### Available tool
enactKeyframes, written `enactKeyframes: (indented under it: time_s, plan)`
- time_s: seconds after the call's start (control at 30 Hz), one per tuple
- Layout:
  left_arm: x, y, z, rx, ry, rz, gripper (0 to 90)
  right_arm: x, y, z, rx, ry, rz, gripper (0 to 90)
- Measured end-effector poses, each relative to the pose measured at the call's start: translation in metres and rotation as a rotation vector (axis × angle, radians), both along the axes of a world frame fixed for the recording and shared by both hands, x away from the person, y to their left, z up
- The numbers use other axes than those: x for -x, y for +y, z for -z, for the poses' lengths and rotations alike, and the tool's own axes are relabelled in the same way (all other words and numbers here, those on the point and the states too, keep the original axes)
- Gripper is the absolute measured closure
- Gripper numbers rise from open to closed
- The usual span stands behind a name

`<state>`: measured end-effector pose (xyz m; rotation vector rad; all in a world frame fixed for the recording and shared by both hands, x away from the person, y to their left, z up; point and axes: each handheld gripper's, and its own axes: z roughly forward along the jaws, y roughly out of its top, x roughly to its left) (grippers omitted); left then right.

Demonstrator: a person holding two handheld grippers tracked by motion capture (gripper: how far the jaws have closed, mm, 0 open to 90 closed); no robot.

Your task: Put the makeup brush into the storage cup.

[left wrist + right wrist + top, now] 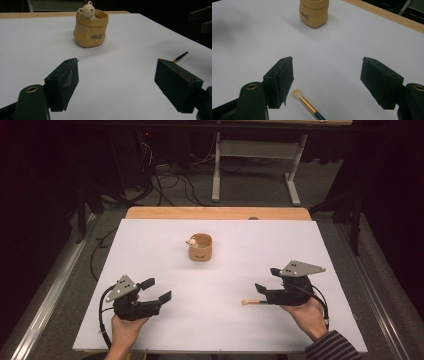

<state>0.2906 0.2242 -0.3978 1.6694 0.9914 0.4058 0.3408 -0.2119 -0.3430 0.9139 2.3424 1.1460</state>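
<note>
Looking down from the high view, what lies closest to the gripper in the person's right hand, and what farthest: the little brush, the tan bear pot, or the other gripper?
From the right gripper:
1. The small paintbrush with pale bristles and dark handle, on the white table just below its jaws.
2. The tan bag-shaped pot with a bear figure on its rim, farther back toward the table's middle.
3. The left gripper, across the table's near edge.

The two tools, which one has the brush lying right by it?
The right tool, in the striped-sleeved hand: the brush lies on the white table just beneath its open jaws. The left tool has none nearby.

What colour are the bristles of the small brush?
The bristles are pale cream, above a gold band and a dark handle; the right gripper view shows them best.
</note>
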Motion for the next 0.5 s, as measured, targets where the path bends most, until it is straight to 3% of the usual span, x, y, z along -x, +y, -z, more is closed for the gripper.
enactKeyframes:
  time_s: [0.5]
  plan:
    - [0.0001, 0.0002, -0.0001, -0.001, 0.001, -0.001, 20.3, -0.0031, 0.0033, -0.0040, 0.096, 0.022, -0.021, 29.2]
